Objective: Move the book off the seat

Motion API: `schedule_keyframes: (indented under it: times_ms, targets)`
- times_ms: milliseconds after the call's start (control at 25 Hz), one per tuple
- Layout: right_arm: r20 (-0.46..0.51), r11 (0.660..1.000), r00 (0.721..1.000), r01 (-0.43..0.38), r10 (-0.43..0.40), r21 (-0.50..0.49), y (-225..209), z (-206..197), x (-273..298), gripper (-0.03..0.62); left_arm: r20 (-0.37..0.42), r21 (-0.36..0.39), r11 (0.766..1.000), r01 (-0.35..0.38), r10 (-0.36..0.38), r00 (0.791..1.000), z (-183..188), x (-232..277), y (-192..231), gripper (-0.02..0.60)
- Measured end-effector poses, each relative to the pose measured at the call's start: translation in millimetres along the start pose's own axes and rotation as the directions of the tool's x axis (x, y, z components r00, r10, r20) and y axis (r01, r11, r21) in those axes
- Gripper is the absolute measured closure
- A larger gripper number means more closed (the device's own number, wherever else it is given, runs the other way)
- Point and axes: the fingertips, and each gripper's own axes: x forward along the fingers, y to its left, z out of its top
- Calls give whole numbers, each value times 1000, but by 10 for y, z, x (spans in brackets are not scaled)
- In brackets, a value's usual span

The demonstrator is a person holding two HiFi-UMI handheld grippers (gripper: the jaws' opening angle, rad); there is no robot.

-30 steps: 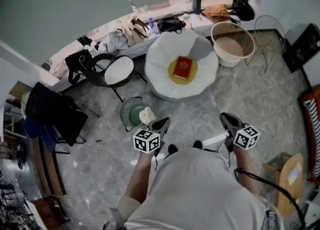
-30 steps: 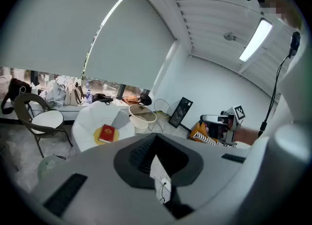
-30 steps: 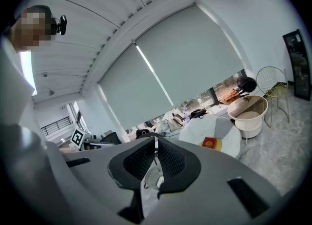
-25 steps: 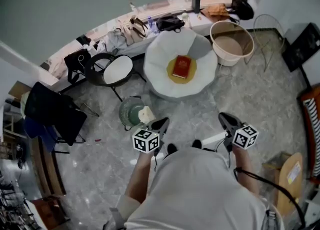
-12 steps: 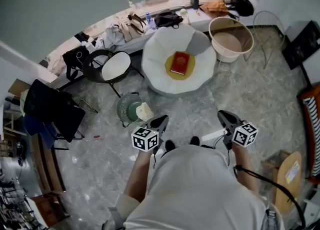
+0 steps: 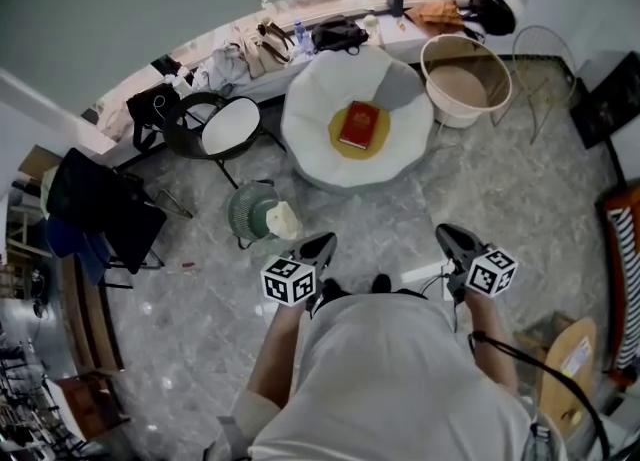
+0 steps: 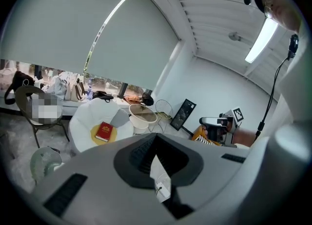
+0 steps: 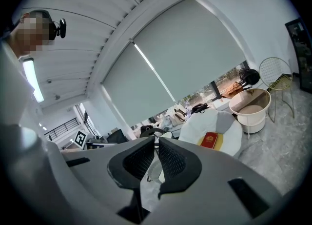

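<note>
Head view: the small red hardcover book lies flat on a round yellow cushion in the white petal-shaped armchair seat, well apart from the left gripper and right gripper, so the step in hand reads as the approach. Left gripper view: the jaws are pressed together on nothing, with the book far ahead. Right gripper view: the jaws are likewise closed and empty; the next move probably calls for reaching the seat and parting one pair around the book's edge.
</note>
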Motion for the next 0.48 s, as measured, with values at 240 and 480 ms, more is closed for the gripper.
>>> schedule_keyframes:
  times_ms: [240,480]
  targets:
    - [-27,999,999,-28,28,-16,-186,57,-87,545,12,-21,1000,-4,4,1000,-42,197,-163,580]
    - [-37,999,999,-23,22,-37,-314,122,-67,543,5,-40,999,5,-5,1000,-114,367,-279,580]
